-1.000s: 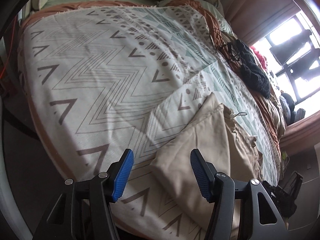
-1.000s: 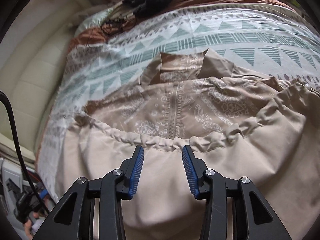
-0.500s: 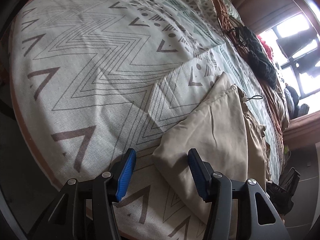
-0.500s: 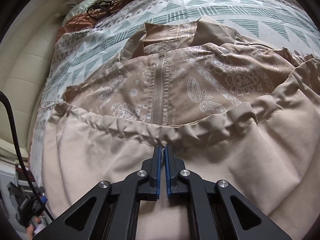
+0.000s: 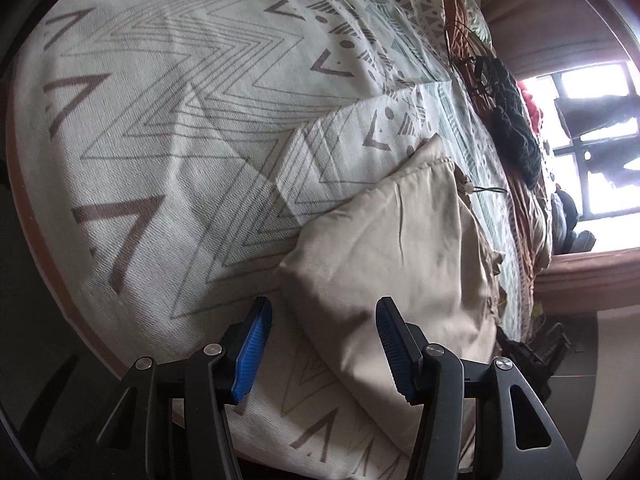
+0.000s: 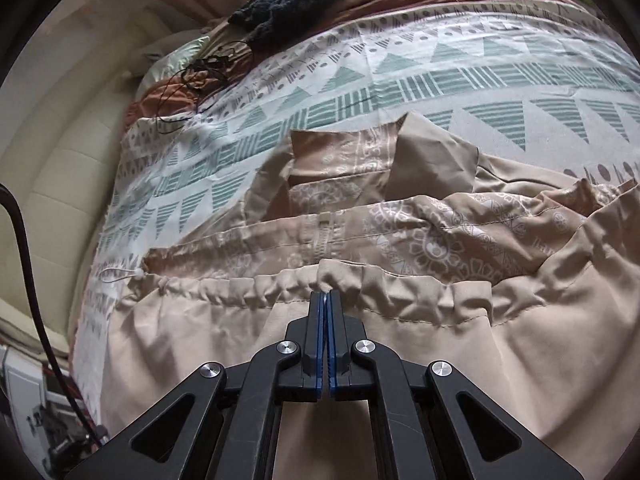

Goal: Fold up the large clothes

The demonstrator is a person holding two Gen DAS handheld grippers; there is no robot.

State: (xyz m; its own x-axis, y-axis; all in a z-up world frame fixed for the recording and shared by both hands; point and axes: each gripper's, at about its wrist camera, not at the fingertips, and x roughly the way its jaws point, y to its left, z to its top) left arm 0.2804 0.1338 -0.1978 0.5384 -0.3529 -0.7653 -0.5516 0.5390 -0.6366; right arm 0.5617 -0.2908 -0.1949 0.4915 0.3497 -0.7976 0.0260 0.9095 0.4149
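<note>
A beige jacket [image 6: 192,344] with a paisley lining [image 6: 436,240] and a zip lies on the patterned bedspread [image 6: 400,80]. Its lower part is folded up, with the gathered drawstring hem [image 6: 248,292] running across. My right gripper [image 6: 327,300] is shut on the middle of that hem. In the left wrist view the folded jacket [image 5: 400,248] lies at the right, its near corner between my open left gripper's [image 5: 324,340] blue pads [image 5: 252,344]. The left gripper holds nothing.
A dark knitted garment [image 6: 304,4] and a tangle of black cord [image 6: 200,68] lie at the bed's far side, also seen in the left wrist view [image 5: 512,120]. A padded headboard [image 6: 60,160] is left. A window [image 5: 592,140] and a ledge [image 5: 592,280] are right.
My right gripper closed on the jacket's gathered hem and has lifted it a little toward the collar. My left gripper moved closer to the jacket's corner and stayed open.
</note>
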